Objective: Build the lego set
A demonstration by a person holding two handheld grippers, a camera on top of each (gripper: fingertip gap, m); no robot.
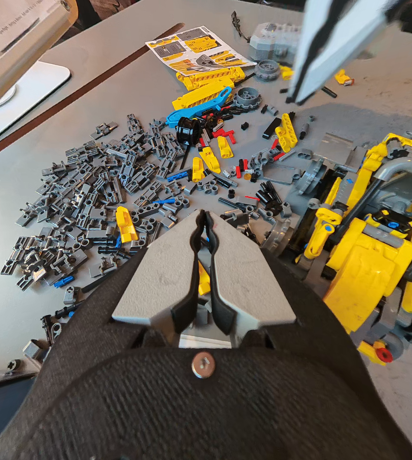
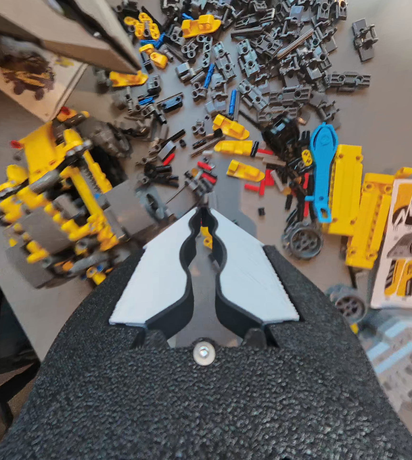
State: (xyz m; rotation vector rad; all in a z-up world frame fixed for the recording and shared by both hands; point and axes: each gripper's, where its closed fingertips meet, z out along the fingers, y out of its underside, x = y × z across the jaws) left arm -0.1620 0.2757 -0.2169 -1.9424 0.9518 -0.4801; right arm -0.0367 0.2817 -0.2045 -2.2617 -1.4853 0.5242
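Observation:
My left gripper (image 1: 203,214) is shut, and nothing shows between its tips. It hovers low over loose building parts, with a pile of dark grey links (image 1: 88,199) to its left and a half-built yellow vehicle model (image 1: 364,268) to its right. My right gripper (image 2: 203,211) is shut. A thin dark sliver shows between its pads, and I cannot tell if it is a part. It hangs above small red and black pins (image 2: 207,174). The model (image 2: 58,199) is on its left. The right gripper also shows in the left wrist view (image 1: 295,99), raised at the far side.
A blue separator tool (image 1: 200,107) and long yellow beams (image 1: 209,77) lie beyond the pins, with a sticker sheet (image 1: 200,49) and a grey motor block (image 1: 272,42) behind. There is a black wheel rim (image 1: 187,130) and grey gears (image 2: 304,241). A monitor stand (image 1: 25,84) is at far left. The tips of one gripper are about 12 centimetres away from the tips of the other. The black wheel rim (image 1: 187,130) lies around 10 centimetres away from my right fingertips. The right camera catches it too, in the right wrist view (image 2: 275,127).

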